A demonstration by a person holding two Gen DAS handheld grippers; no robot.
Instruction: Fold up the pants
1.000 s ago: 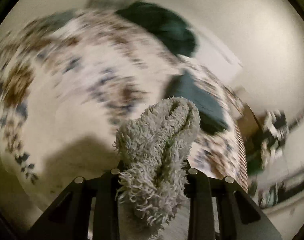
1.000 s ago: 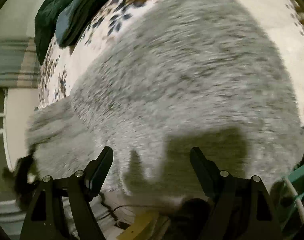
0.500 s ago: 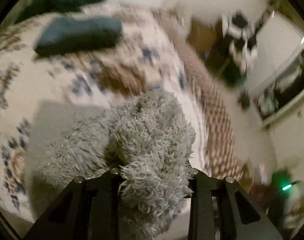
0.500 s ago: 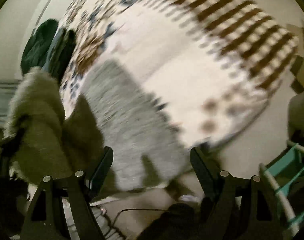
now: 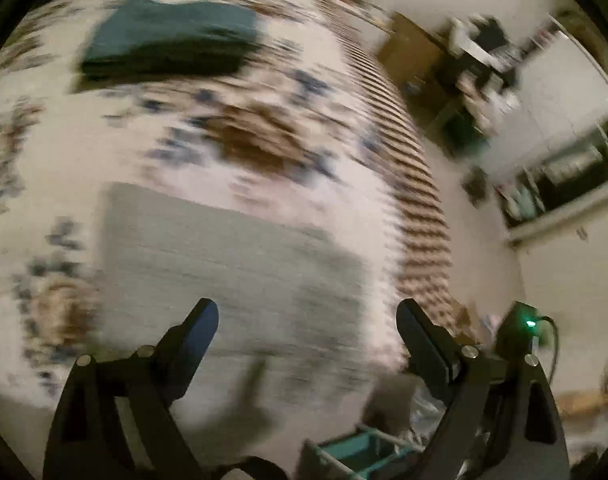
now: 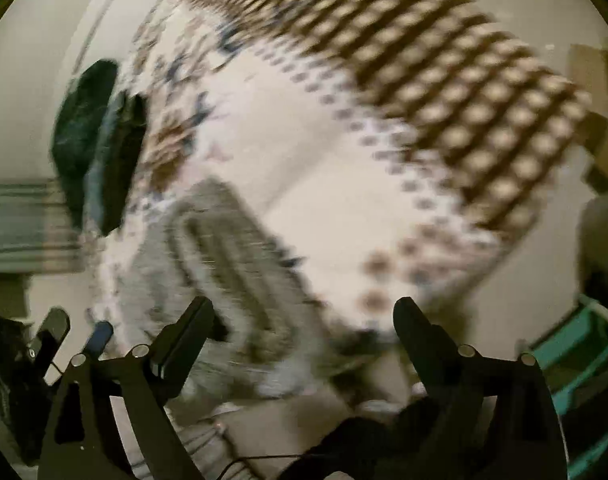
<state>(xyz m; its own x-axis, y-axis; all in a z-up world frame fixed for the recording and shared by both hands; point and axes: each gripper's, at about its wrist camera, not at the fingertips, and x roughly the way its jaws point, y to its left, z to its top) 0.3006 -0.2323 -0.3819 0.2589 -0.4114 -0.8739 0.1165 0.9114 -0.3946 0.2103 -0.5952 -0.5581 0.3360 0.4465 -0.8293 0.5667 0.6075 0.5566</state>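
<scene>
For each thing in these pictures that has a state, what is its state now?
Grey fuzzy pants: folded, lying flat on the patterned bedspread, held by neither gripper.
Left gripper: jaws opening, nothing between them.
Right gripper: jaws opening, nothing between them.
Dark teal clothes: folded, lying farther back on the bedspread, apart from the pants.
Teal basket: at the edge of view; contents cannot be told.

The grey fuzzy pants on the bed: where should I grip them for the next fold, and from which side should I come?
Probably at the near short edge of the grey fuzzy pants, coming down from above on the side facing the left gripper. They lie flat as a rectangle on the patterned bedspread, so only an edge can be pinched. Both grippers' jaws are opening with nothing between them. Blur hides finer detail.
</scene>
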